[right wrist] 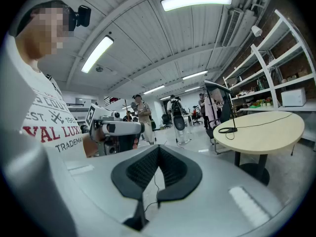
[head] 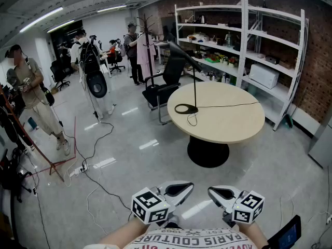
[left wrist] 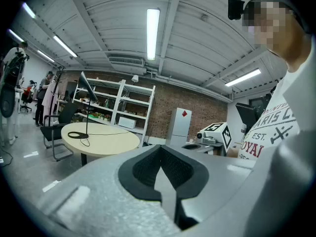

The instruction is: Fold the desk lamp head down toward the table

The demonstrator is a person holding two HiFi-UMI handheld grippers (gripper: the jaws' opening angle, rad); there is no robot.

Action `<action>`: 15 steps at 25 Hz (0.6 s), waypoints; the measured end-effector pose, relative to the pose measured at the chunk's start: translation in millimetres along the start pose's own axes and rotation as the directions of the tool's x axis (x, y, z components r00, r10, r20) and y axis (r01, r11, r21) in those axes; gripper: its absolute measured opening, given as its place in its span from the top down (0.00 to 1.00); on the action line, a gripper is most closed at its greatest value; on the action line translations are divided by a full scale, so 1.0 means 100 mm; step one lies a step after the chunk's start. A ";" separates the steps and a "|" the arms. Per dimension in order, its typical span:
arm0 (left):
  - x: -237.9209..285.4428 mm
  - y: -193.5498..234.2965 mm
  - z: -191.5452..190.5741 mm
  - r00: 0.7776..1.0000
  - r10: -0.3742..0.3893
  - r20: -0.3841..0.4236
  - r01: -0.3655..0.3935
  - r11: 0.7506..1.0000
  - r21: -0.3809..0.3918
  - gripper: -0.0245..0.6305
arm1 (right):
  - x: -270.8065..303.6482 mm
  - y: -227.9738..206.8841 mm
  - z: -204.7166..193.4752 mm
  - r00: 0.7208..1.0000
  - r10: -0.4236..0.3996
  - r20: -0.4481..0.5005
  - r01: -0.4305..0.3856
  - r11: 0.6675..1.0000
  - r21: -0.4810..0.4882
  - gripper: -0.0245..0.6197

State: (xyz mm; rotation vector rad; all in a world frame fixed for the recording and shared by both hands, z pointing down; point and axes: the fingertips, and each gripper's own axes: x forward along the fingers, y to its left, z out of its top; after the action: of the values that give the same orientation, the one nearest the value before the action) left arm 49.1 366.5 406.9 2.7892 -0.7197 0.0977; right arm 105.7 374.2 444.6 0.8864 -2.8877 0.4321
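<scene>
Task not started. The desk lamp (head: 194, 84) stands on the round worktop (head: 233, 126), its ring base (head: 185, 108) near the left edge, its thin stem upright, and the lamp head (head: 184, 56) raised and slanting up to the left, nowhere near folded down. Left gripper (head: 179, 190) and right gripper (head: 223, 193) are held low in front of the person's shirt, well apart from the worktop and touching nothing. Each gripper view shows its jaws closed together with nothing between them. What is left, as I judge it: walk up, reach the lamp, probably steady the base or stem with one gripper and press the head down with the other. The way there is mostly bare floor. A floor cable (head: 96, 178) snakes off to the left, out of the direct line. The lamp's own power cord (head: 228, 105) trails right across the worktop, which is worth minding near the base. A black office chair (head: 165, 84) sits at the far left side of the worktop, close behind the lamp. A white shelving unit (head: 270, 40) lines the brick wall beyond. A coat rack (head: 148, 40) and several people stand further back and to the left, none in the way.
</scene>
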 end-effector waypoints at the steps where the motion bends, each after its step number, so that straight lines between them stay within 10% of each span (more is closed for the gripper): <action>1: 0.01 -0.01 0.00 1.000 -0.004 -0.004 0.004 1.000 0.002 0.96 | -0.01 0.00 0.01 1.000 -0.002 0.002 0.002 1.000 -0.002 0.96; 15: 0.06 -0.06 -0.04 0.999 -0.032 -0.027 0.031 0.999 -0.008 0.96 | -0.04 -0.06 0.03 1.000 -0.018 0.020 0.017 0.999 0.033 0.96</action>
State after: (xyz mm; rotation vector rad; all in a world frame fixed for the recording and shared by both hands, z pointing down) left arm 57.1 369.5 409.9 2.7850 -0.6679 0.1263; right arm 112.8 370.5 442.5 0.9253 -2.8972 0.4735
